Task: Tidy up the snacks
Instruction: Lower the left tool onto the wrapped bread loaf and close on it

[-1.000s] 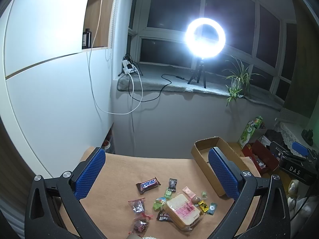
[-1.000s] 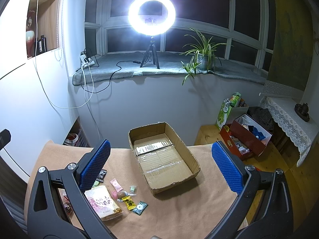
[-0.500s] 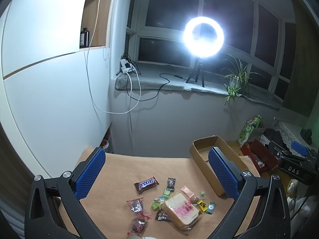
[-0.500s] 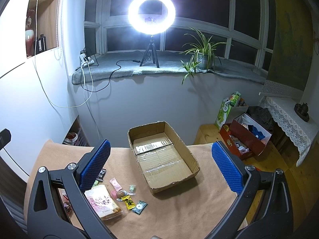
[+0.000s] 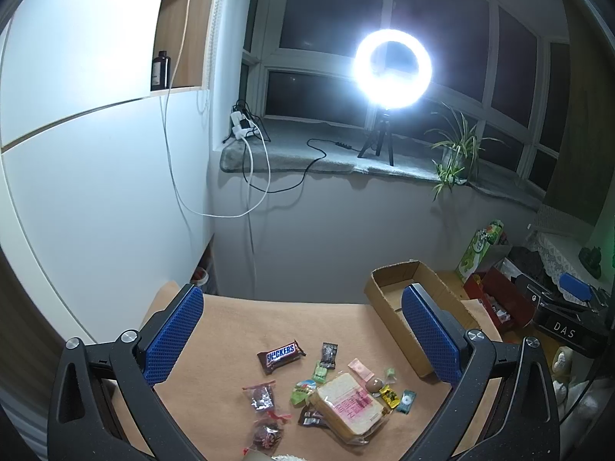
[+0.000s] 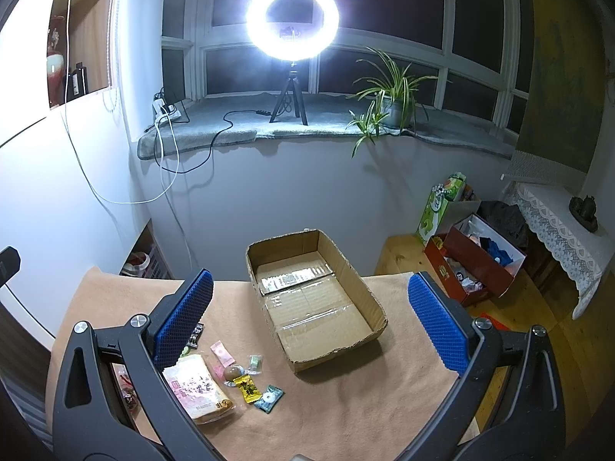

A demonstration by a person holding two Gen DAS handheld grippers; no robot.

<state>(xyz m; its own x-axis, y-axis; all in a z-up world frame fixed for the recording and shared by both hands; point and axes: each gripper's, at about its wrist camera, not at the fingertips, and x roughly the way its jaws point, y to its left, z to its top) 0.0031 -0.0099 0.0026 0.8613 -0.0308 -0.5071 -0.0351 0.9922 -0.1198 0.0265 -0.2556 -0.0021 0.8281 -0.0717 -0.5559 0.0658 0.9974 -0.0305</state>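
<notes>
Bread pack: soft, crushable, probably light; I'd pinch its short sides. Both jaws spread wide, empty. Cardboard box unfilled.

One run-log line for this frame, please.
left gripper: open, empty | right gripper: open, empty | box: empty | snacks: loose on table

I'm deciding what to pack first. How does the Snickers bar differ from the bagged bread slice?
The Snickers bar is a narrow brown wrapper with printed lettering; the bagged bread slice is a broad pale block in clear plastic with pink print. The bar lies alone at the far left edge of the pile, while the bread sits in the middle with small candies touching it. Both lie flat on the tan table cover, outside the cardboard box.
</notes>
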